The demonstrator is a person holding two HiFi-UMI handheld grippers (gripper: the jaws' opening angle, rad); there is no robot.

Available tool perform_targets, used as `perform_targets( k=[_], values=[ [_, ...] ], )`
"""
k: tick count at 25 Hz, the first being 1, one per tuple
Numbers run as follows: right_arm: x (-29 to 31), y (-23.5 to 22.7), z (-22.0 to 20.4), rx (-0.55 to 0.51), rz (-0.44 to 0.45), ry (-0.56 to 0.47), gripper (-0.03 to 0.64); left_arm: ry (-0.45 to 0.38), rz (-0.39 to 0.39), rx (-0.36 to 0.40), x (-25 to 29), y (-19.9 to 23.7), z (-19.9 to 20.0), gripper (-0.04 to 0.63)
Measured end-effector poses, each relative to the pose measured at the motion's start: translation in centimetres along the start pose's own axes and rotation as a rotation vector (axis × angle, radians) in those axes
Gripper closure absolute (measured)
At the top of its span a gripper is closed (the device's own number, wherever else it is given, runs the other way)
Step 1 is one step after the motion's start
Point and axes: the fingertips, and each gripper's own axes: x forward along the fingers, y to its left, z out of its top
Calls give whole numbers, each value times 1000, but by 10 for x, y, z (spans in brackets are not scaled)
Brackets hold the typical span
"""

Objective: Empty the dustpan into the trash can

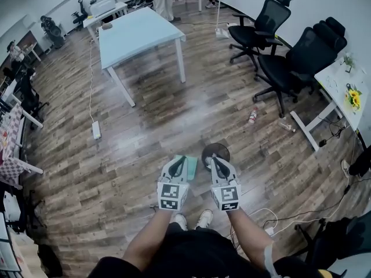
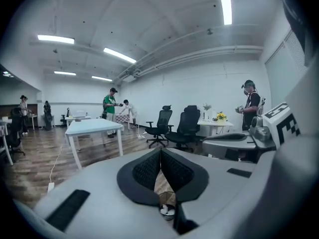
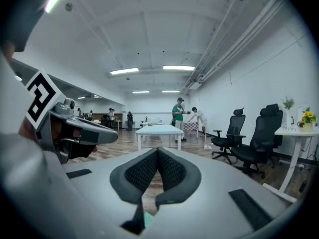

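In the head view a teal dustpan (image 1: 191,168) lies on the wood floor just ahead of my feet. A round dark trash can (image 1: 221,150) stands right beside it. My left gripper (image 1: 178,160) hovers over the dustpan's left side with its jaws shut and nothing in them. My right gripper (image 1: 215,160) hangs over the near rim of the trash can, also shut and empty. The left gripper view shows its fingertips (image 2: 160,153) meeting, with the can (image 2: 167,210) far below through the gap. In the right gripper view the tips (image 3: 157,152) touch and a corner of the dustpan (image 3: 147,220) peeks underneath.
A light-blue table (image 1: 139,30) stands ahead on the left and two black office chairs (image 1: 301,57) on the right. At the far right, a white desk (image 1: 339,88) holds sunflowers. A bottle (image 1: 253,116) and a power strip (image 1: 96,130) lie on the floor. People stand at the back.
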Motion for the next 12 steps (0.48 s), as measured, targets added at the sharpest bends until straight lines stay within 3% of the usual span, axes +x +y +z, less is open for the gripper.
perform_targets(
  k=[12],
  values=[
    [-17,26,38,-43,-80,-68,594,-13,-62,-34,-33,10,3,572]
  ],
)
